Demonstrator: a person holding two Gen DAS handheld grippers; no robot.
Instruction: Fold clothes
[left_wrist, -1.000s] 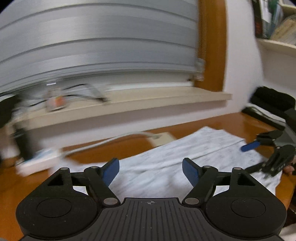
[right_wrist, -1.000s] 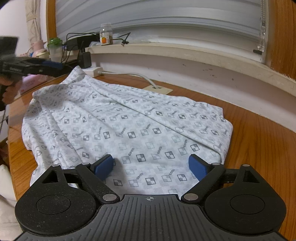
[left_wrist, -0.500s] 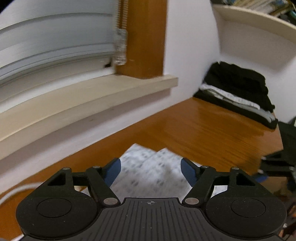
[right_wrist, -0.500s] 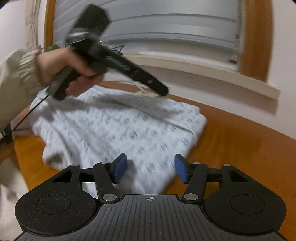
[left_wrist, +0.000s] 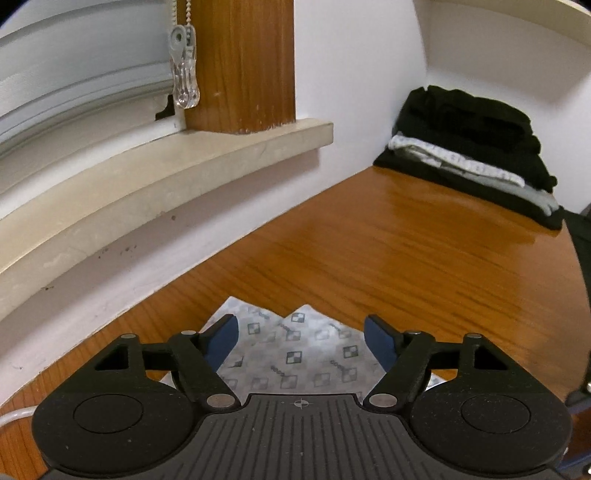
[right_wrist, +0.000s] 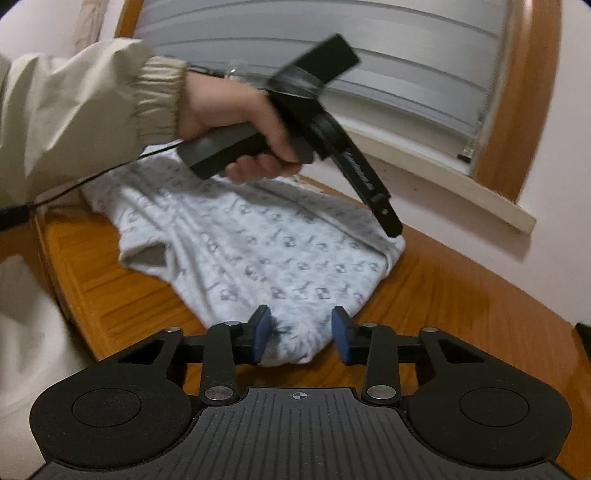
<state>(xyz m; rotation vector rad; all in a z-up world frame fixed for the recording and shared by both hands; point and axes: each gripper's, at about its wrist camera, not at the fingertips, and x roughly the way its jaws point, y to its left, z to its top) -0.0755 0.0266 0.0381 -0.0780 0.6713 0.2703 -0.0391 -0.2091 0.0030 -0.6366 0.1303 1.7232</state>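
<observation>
Shirt (right_wrist: 258, 254) lying on the wooden table (right_wrist: 461, 295), a corner under each gripper.
Its near corner is sitting between the right gripper's (right_wrist: 301, 334) blue pads, whose jaws are closing without yet pressing it. The left gripper (left_wrist: 301, 338), held in a hand (right_wrist: 236, 125) with a beige sleeve (right_wrist: 74, 107), is hovering wide open over the far right corner, gripping nothing. The fabric is soft, white, checker-printed and wrinkled; folded dark clothes (left_wrist: 476, 147) are lying far right.
</observation>
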